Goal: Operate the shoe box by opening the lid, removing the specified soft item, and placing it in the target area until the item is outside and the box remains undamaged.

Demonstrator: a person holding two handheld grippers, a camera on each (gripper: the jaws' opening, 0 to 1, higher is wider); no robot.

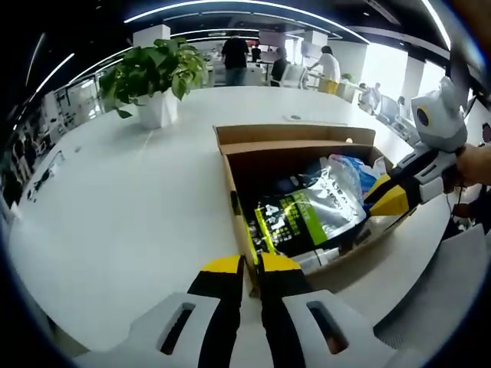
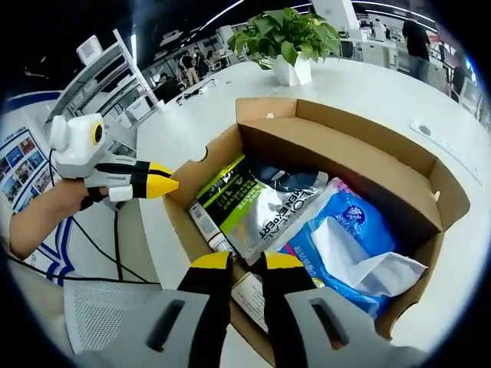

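Observation:
An open cardboard shoe box point(image 1: 230, 176) point(image 2: 345, 130) lies on a white table, its lid folded back on the far side. Inside lie a silver bag with a green and black label point(image 1: 322, 207) point(image 2: 253, 203) and a soft blue and white pack point(image 1: 357, 169) point(image 2: 345, 230). My left gripper point(image 1: 252, 264) point(image 2: 170, 185) is shut, with its yellow tips at the outside of a box corner. My right gripper point(image 2: 247, 261) point(image 1: 372, 203) is also shut; its tips reach over the opposite rim toward the bags. Neither holds anything.
A potted green plant point(image 1: 157, 77) point(image 2: 288, 38) stands on the white table point(image 1: 115, 207) point(image 2: 383, 84) beyond the box. A grey mesh chair point(image 2: 107, 314) is close to the table edge. People point(image 1: 234, 54) stand far back in the office.

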